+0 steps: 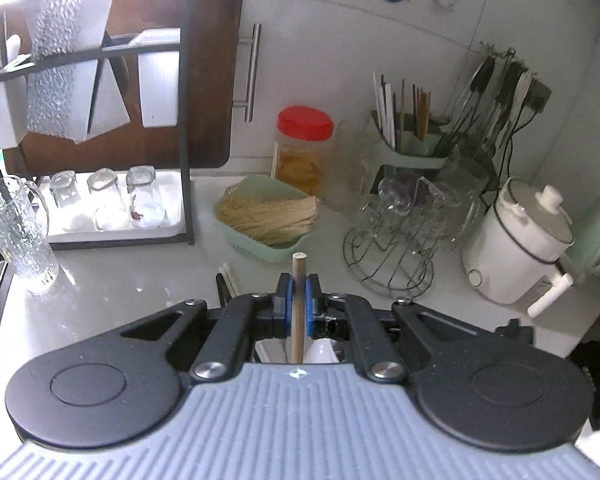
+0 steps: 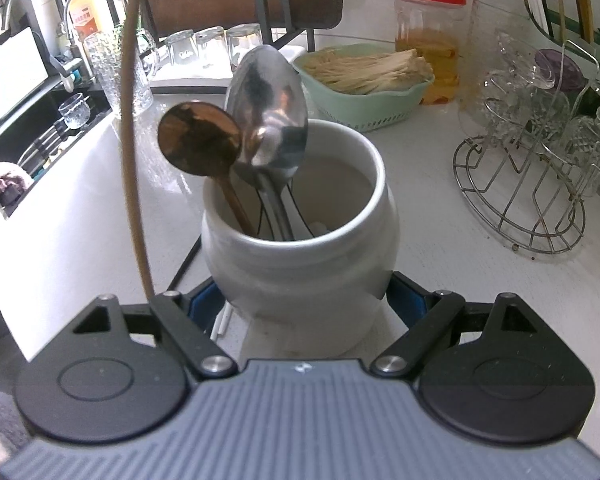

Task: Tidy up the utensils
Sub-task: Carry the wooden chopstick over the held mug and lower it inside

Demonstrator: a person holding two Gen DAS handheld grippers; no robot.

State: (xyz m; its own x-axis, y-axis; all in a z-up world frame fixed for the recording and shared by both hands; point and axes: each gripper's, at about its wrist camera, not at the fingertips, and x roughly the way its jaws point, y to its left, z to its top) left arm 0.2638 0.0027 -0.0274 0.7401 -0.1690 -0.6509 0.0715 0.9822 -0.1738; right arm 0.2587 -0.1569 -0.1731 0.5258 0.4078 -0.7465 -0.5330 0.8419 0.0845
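Two spoons (image 2: 256, 128) stand in the white jar (image 2: 300, 256) clamped by the right gripper (image 2: 306, 304). Left gripper (image 1: 298, 300) pinches a wooden stick (image 1: 298, 312) above the counter (image 1: 140, 292); basket (image 1: 268, 216), wire rack (image 1: 388, 256) and glasses (image 1: 104, 200) crowd beyond.

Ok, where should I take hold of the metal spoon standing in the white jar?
Grip the metal spoon at the thin neck just under its bowl, from above and from the right. It stands bowl-up in the white jar, handle buried inside, and the wooden spoon sits close on its left side, leaving the right free.
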